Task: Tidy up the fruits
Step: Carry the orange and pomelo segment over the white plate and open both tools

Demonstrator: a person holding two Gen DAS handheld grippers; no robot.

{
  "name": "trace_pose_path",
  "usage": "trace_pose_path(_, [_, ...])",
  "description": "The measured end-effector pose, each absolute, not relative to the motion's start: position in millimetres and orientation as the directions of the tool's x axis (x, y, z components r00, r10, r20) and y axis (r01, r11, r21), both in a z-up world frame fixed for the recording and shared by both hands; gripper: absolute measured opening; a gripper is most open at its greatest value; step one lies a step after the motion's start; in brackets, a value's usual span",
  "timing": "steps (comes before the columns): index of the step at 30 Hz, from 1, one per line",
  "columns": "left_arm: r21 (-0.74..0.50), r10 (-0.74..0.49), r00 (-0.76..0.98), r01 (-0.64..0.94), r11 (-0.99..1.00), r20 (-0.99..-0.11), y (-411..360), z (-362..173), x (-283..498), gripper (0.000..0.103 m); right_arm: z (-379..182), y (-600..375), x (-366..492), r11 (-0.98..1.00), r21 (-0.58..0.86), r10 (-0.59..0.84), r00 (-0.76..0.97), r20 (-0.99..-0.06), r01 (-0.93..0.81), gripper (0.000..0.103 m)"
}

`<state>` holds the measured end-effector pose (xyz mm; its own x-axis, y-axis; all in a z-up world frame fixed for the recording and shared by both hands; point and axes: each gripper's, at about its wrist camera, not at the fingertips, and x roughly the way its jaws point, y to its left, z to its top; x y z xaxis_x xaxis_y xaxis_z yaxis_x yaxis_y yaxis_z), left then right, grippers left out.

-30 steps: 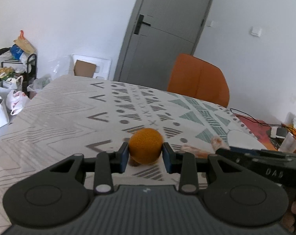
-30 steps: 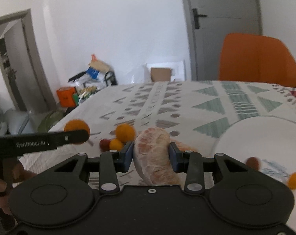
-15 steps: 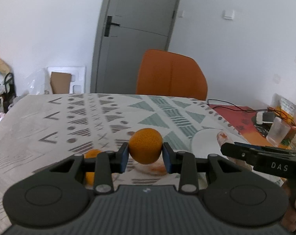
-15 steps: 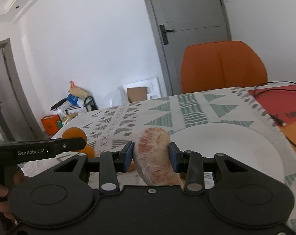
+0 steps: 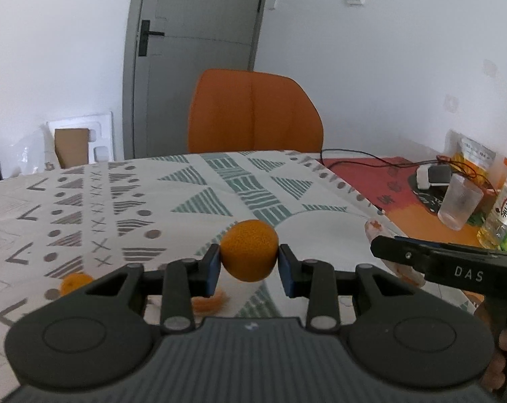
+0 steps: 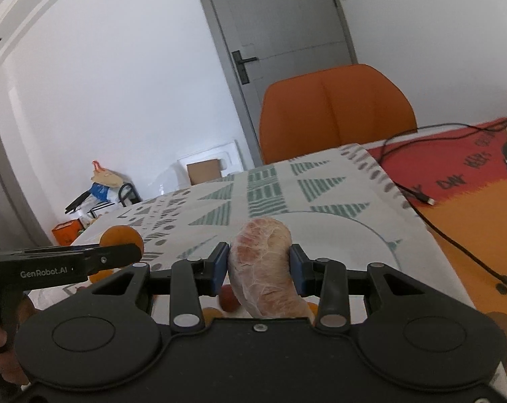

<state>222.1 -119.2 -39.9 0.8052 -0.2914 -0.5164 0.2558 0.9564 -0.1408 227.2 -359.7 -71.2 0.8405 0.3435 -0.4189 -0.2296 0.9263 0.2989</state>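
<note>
The orange (image 5: 248,255) sits clamped between the blue pads (image 5: 214,265) of the left gripper (image 5: 249,267), carried above the tablecloth (image 5: 125,201); its underside drops behind the gripper body. In the right wrist view only its top shows at nine o'clock, peeking over the left gripper's finger. The peeled segment (image 6: 263,265), pale and pithy, is pinched in the right gripper (image 6: 258,265), and its lower end is lost behind the black housing. From the left wrist camera that segment is mostly hidden at three o'clock by the right gripper's finger, just a tip and a blurred strip showing.

The white plate (image 6: 347,238) lies right ahead of the segment at twelve o'clock, its near rim covered by the gripper. Loose fruit on the cloth is hard to read: a small orange piece (image 5: 73,282) at eight o'clock in the left view, half hidden, and blurred orange and reddish bits under the right gripper's fingers.

Beyond, at twelve o'clock, the orange chair (image 5: 253,110) stands at the table's far edge, the grey door (image 5: 196,57) behind. At three o'clock a cup (image 5: 459,201) and a bottle (image 5: 503,211), cut by the frame edge. A hand (image 6: 5,342) shows partly at eight o'clock.
</note>
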Motion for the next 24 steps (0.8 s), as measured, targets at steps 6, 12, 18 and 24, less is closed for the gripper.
trace_pose_path(6, [-0.128, -0.303, 0.792, 0.279, 0.952, -0.530, -137, -43, 229, 0.035, -77, -374, 231, 0.923, 0.318, 0.343, 0.843, -0.416, -0.218, 0.037])
trace_pose_path(12, [-0.119, -0.319, 0.772, 0.305, 0.945, -0.550, -157, -49, 236, 0.035, -79, -397, 229, 0.910, 0.363, 0.344, 0.853, -0.392, -0.200, 0.042])
trace_pose_path(18, [-0.098, -0.341, 0.759, 0.347, 0.933, -0.554, -175, -47, 241, 0.035, -79, -430, 223, 0.904, 0.408, 0.296, 0.878, -0.376, -0.130, 0.042])
trace_pose_path(24, [-0.096, -0.361, 0.748, 0.374, 0.923, -0.557, -189, -48, 246, 0.035, -80, -437, 220, 0.903, 0.412, 0.290, 0.881, -0.373, -0.123, 0.042])
